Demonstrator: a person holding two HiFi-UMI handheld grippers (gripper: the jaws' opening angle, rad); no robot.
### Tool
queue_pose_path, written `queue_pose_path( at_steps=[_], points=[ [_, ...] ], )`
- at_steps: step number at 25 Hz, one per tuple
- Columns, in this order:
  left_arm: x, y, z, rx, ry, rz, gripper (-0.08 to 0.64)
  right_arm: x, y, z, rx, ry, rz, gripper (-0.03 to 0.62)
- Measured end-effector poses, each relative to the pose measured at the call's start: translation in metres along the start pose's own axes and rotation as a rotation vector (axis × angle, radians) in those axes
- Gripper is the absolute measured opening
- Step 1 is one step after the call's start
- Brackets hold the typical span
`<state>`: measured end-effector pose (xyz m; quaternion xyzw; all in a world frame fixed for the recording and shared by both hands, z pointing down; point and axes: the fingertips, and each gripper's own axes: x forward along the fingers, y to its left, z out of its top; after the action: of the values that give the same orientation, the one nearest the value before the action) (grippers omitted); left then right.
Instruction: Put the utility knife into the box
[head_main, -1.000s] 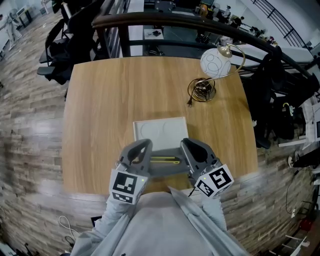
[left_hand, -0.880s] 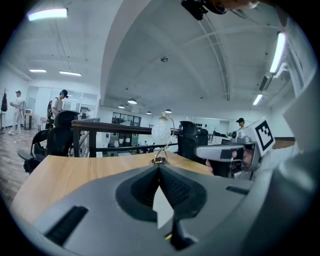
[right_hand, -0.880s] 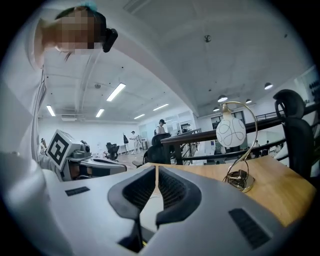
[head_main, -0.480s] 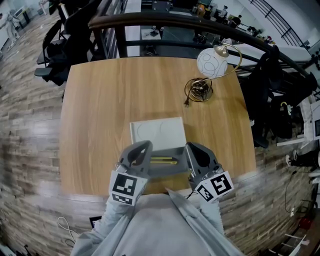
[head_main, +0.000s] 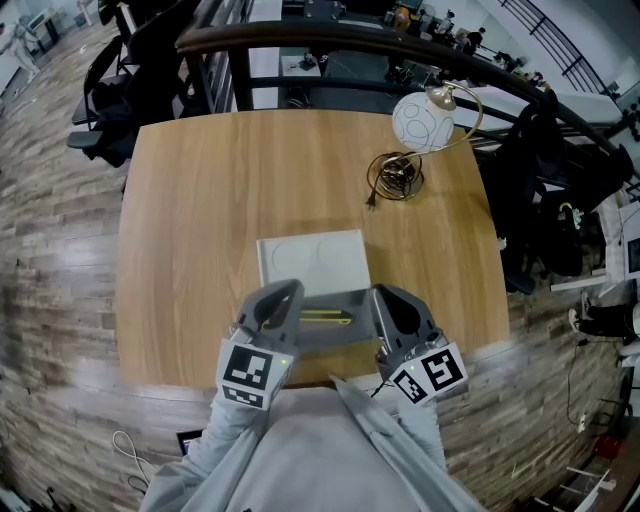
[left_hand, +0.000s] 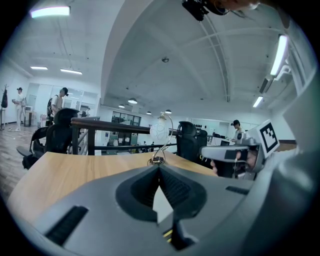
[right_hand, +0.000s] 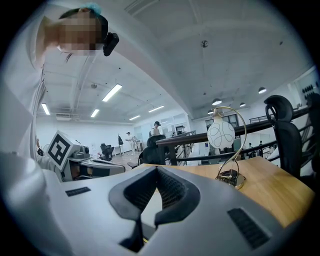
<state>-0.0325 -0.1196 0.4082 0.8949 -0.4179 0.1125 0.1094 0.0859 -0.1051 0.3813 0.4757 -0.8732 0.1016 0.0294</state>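
The person stands at the near edge of a wooden table (head_main: 200, 220) with both arms drawn in close to the body, and grey sleeves (head_main: 222, 428) run forward to a gripper in each hand. The left gripper (head_main: 290, 291) and the right gripper (head_main: 377, 293) sit side by side just over the table's near edge. Their marker cubes (head_main: 249, 372) are back by the sleeves, and their front ends angle a little toward each other and tip slightly downward. In the left gripper view the jaws meet at the tips with nothing pinched between them. In the right gripper view the jaws are likewise pressed together at the tips and carry nothing. The utility knife (head_main: 325, 317), a thin yellow and black bar, lies crosswise between the two front ends, on a grey strip along the near side of the white box (head_main: 313, 262). Whether that strip belongs to the box cannot be told. A sliver of yellow shows just below the closed jaws in the left gripper view. Farther back on the right of the table stands a lamp (head_main: 430, 122) with a white globe and a ring base, well apart from the box.
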Motion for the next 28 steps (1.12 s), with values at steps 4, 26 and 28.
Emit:
queue_pose_path(
  at_steps=[4,26,28],
  points=[
    [-0.0021,-0.0012,-0.0002,0.002,0.001,-0.003,0.020,-0.0013,0.0025,0.0002,-0.004,0.002,0.001,0.017],
    [-0.0062,-0.0009,-0.0045,-0.015,0.000,0.001,0.019,-0.0029,0.0056,-0.0070,-0.019,0.030,-0.003,0.017],
    [-0.0066,-0.0009,-0.0039,-0.008,0.001,0.000,0.019,-0.0032,0.0056,-0.0076,-0.019,0.032,-0.004,0.017]
  ],
)
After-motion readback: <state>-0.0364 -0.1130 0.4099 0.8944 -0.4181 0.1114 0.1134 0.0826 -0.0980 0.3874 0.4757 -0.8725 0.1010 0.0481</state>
